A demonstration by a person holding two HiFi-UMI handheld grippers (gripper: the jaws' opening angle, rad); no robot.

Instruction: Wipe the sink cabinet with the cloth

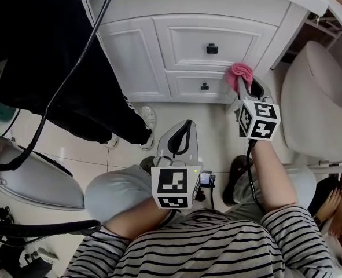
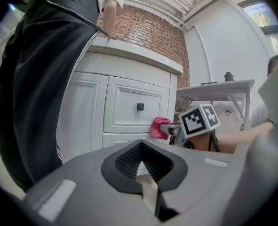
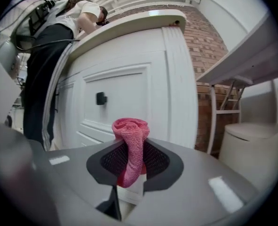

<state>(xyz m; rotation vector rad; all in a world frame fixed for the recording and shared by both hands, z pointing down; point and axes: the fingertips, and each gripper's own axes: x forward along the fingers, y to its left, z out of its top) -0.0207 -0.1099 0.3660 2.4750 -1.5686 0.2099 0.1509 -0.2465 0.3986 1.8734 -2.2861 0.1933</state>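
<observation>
The white sink cabinet (image 1: pixel 182 51) with two drawers and black knobs fills the top of the head view. My right gripper (image 1: pixel 244 86) is shut on a pink cloth (image 1: pixel 239 74), which sits at the right end of the lower drawer, by the cabinet's corner post. In the right gripper view the pink cloth (image 3: pixel 131 145) bulges out between the jaws, close before the cabinet (image 3: pixel 129 93). My left gripper (image 1: pixel 184 136) hangs lower, over the floor, shut with nothing in it. The left gripper view shows the cabinet (image 2: pixel 129 102) and the cloth (image 2: pixel 158 127) further off.
A person in black trousers (image 1: pixel 55 57) stands against the cabinet's left side, shoes (image 1: pixel 149 120) on the tiled floor. A white toilet (image 1: pixel 321 103) is at the right. A white table (image 2: pixel 214 86) stands beyond the cabinet. Cables (image 1: pixel 72 80) hang at the left.
</observation>
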